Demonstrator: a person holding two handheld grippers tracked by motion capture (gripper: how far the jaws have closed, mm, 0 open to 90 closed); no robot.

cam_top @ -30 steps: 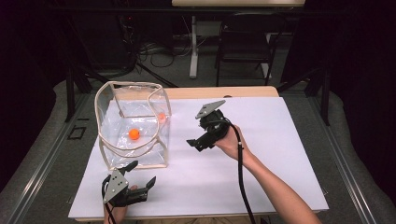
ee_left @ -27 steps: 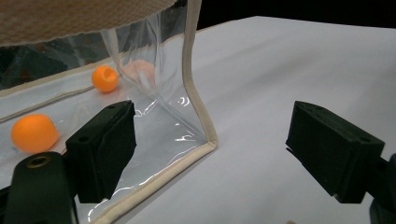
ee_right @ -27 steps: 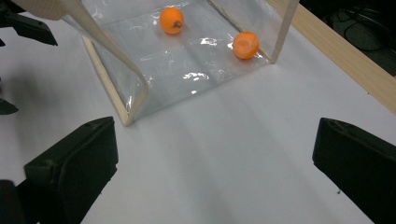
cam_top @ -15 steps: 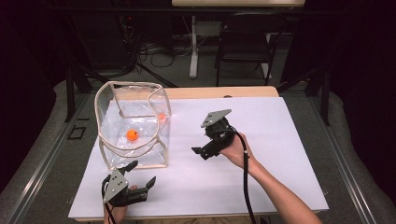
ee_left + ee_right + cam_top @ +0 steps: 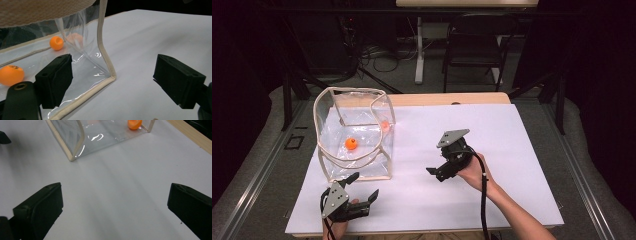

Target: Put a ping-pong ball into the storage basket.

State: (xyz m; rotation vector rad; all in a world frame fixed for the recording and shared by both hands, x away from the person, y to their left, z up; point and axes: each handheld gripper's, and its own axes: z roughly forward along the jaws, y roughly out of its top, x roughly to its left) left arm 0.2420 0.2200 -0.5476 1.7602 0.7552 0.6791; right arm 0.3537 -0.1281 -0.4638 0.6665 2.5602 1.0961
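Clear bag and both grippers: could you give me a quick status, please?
Left gripper open, empty, beside the bag's near corner. Right gripper open, empty, over bare sheet. Clear bag upright, two orange balls inside. Nothing in the way.

clear bag [image 5: 82, 45] top cut off, far ball [image 5: 74, 38] blurred

The clear bag [image 5: 354, 135] has beige trim and holds orange balls [image 5: 351, 144]. The table cover [image 5: 512, 150] is white. Both grippers' jaws are black.

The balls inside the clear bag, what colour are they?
Orange; the balls show best in the left gripper view, lying inside the clear bag.
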